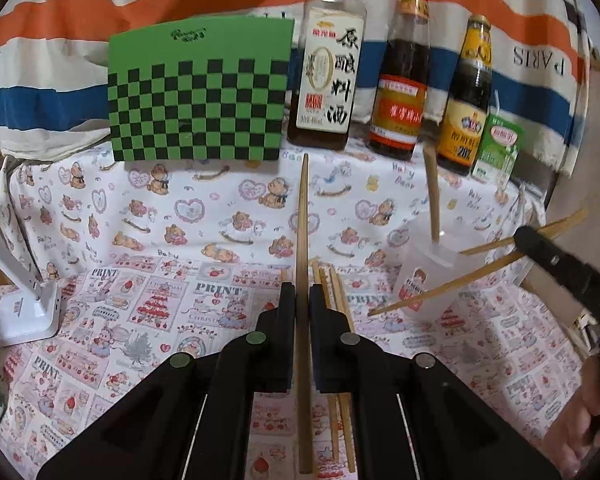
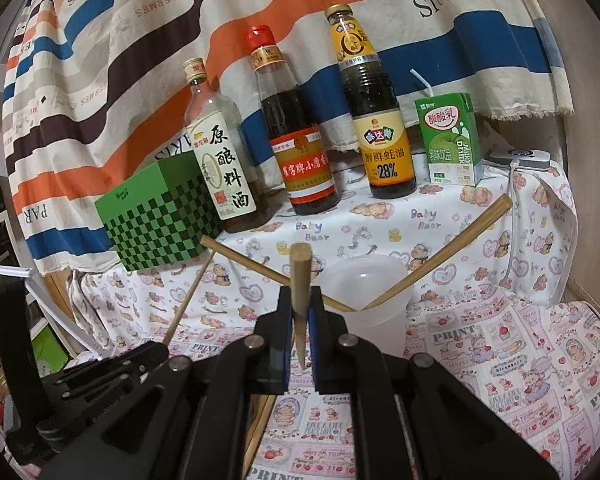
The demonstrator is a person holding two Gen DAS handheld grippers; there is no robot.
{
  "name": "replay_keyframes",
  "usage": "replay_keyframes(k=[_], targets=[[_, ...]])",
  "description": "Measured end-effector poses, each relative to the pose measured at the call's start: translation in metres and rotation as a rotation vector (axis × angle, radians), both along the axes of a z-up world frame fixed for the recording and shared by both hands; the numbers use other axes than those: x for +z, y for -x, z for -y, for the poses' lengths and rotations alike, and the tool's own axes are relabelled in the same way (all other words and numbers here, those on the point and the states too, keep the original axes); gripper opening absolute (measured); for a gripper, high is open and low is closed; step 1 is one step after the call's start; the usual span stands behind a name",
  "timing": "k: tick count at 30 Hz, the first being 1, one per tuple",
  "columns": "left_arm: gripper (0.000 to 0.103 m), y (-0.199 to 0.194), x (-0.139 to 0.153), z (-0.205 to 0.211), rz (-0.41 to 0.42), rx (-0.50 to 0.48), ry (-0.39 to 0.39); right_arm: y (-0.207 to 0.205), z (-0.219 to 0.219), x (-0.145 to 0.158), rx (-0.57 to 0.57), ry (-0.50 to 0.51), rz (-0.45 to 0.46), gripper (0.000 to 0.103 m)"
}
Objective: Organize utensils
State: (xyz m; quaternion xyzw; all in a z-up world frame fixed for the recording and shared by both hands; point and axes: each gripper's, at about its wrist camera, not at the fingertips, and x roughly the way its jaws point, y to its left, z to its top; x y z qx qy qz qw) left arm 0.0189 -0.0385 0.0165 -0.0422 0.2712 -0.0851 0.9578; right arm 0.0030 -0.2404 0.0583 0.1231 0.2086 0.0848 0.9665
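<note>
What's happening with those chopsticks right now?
Left gripper shut on a chopstick. Right gripper shut on another. Cup holds two already. Loose ones on the cloth. Nothing blocking.

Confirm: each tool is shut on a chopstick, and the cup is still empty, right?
Not quite. The left tool and right tool are each shut on a chopstick, but the cup is not empty: the right wrist view shows two chopsticks leaning in it.
</note>
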Motion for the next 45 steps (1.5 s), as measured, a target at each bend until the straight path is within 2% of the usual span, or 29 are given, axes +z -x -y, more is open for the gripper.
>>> replay_keyframes(k=[15, 19, 22, 24, 27, 31, 34, 37, 39, 41, 45], targets=[[0.006, 0.018, 0.02, -0.013, 0.13, 0.004, 0.066, 0.0, 0.0, 0.0, 0.005, 0.0, 0.002, 0.007], [0.006, 0.024, 0.025, -0.017, 0.171, 0.006, 0.087, 0.005, 0.002, 0.004, 0.022, -0.014, 0.029, 0.007], [0.006, 0.034, 0.034, -0.019, 0.228, -0.014, 0.115, 0.02, 0.007, 0.019, 0.051, -0.053, 0.115, 0.007], [0.006, 0.044, 0.044, -0.019, 0.262, -0.03, 0.129, 0.036, 0.013, 0.031, 0.061, -0.076, 0.225, 0.007], [0.006, 0.059, 0.062, -0.012, 0.33, -0.074, 0.15, 0.054, 0.022, 0.042, 0.002, -0.077, 0.337, 0.007], [0.006, 0.069, 0.092, 0.007, 0.367, -0.17, 0.201, 0.072, 0.039, 0.053, -0.023, -0.136, 0.447, 0.007], [0.006, 0.078, 0.109, 0.029, 0.427, -0.195, 0.149, 0.083, 0.047, 0.058, -0.109, -0.122, 0.531, 0.007], [0.006, 0.079, 0.117, 0.052, 0.46, -0.219, 0.105, 0.083, 0.051, 0.057, -0.156, -0.102, 0.551, 0.007], [0.006, 0.074, 0.117, 0.069, 0.45, -0.222, 0.068, 0.078, 0.054, 0.056, -0.168, -0.095, 0.546, 0.007], [0.006, 0.06, 0.114, 0.088, 0.413, -0.176, -0.003, 0.075, 0.06, 0.056, -0.16, -0.123, 0.529, 0.007], [0.006, 0.029, 0.1, 0.1, 0.358, -0.178, 0.026, 0.072, 0.06, 0.05, -0.219, -0.071, 0.546, 0.007]])
